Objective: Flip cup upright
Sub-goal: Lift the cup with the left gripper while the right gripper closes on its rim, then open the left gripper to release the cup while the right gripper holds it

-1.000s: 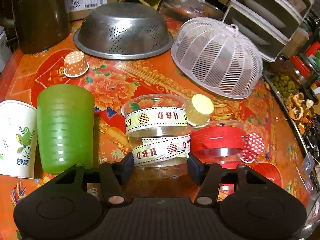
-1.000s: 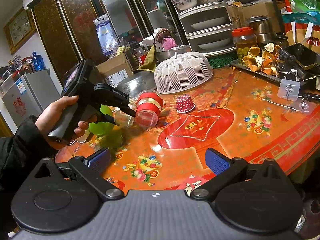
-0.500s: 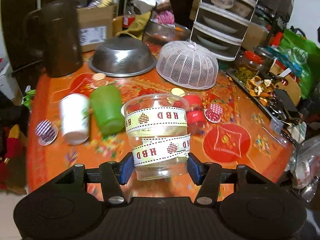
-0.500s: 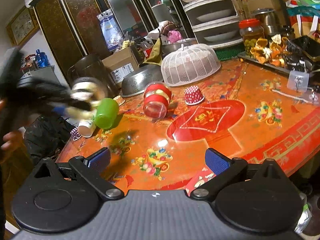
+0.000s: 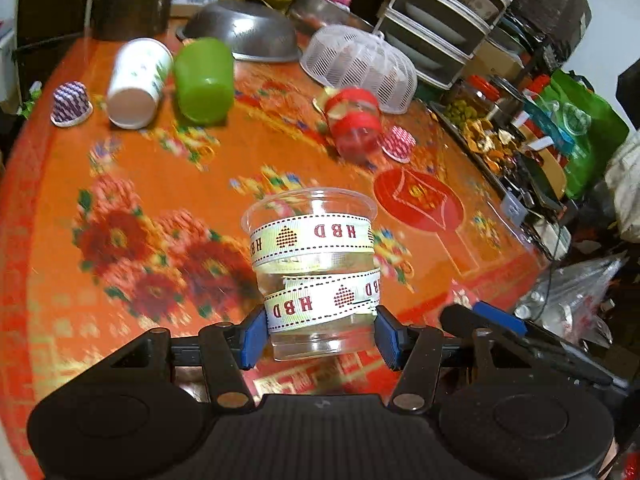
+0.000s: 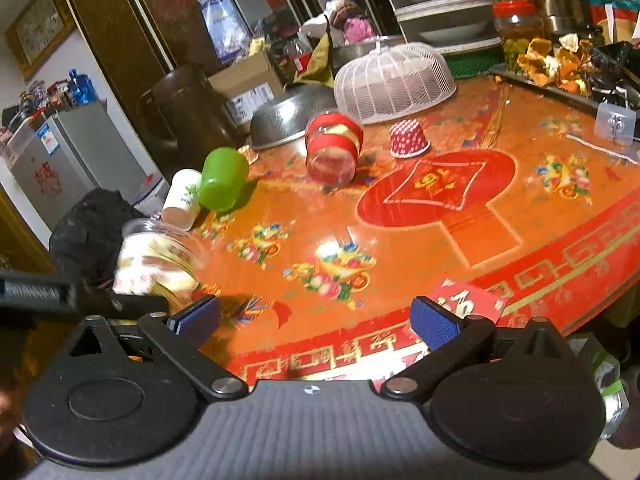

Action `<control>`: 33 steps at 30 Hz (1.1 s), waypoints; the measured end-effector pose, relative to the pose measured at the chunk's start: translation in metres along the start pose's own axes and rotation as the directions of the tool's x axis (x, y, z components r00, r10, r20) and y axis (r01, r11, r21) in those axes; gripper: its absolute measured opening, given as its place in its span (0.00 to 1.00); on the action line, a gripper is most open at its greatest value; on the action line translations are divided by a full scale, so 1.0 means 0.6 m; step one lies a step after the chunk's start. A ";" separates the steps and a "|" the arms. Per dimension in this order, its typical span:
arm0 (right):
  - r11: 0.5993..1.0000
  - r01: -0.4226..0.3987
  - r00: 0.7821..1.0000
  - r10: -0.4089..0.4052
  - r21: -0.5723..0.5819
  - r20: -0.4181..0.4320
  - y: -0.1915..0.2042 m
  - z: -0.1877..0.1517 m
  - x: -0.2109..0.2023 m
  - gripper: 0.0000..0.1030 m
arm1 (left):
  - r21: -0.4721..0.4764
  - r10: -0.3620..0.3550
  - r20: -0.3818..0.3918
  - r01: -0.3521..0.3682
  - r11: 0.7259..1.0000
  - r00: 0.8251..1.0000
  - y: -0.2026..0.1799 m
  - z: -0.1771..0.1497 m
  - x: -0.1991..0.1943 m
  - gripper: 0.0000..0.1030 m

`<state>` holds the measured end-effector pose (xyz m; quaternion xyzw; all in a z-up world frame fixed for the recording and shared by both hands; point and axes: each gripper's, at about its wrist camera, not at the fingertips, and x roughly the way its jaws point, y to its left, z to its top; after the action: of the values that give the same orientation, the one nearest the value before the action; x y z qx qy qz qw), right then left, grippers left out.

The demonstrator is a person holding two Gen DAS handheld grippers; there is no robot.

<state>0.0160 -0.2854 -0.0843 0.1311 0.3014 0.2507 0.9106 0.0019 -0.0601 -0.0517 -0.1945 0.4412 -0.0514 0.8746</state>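
My left gripper (image 5: 320,332) is shut on a clear plastic cup (image 5: 314,268) wrapped in cream "HBD" ribbon. The cup is held in the air above the near part of the orange table (image 5: 160,184), rim pointing away from the camera. In the right wrist view the same cup (image 6: 158,260) shows blurred at the left, tilted, over the table's left edge. My right gripper (image 6: 316,320) is open and empty above the table's near edge.
A red-ribboned clear cup (image 6: 332,148) lies on its side mid-table. A green cup (image 6: 222,178) and a white paper cup (image 6: 182,200) also lie tipped. A white mesh food cover (image 6: 394,80), a steel colander (image 6: 288,118) and small paper cupcake liners (image 6: 408,140) stand further back.
My left gripper has lifted the HBD cup off the table and swung it back toward the near left edge, turning it. The right gripper has stayed open and shifted slightly.
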 end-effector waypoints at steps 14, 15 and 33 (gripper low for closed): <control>0.961 -0.186 0.938 0.236 0.206 -0.254 0.032 0.038 0.058 0.99 | -0.006 -0.052 -0.052 0.052 0.999 0.997 0.002 -0.030 0.028 0.57; 0.959 -0.190 0.931 0.245 0.212 -0.272 0.038 0.042 0.066 0.99 | -0.016 -0.062 -0.052 0.061 0.998 0.997 0.006 -0.030 0.028 0.57; 0.991 -0.088 0.873 0.124 0.098 -0.472 0.103 0.078 0.154 0.81 | -0.060 -0.141 -0.064 0.137 0.989 0.988 0.037 -0.025 0.027 0.57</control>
<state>0.0855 -0.1879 -0.0681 0.1149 0.5174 0.3134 0.7880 -0.0022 -0.0482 -0.0804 -0.2471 0.4574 -0.1065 0.8476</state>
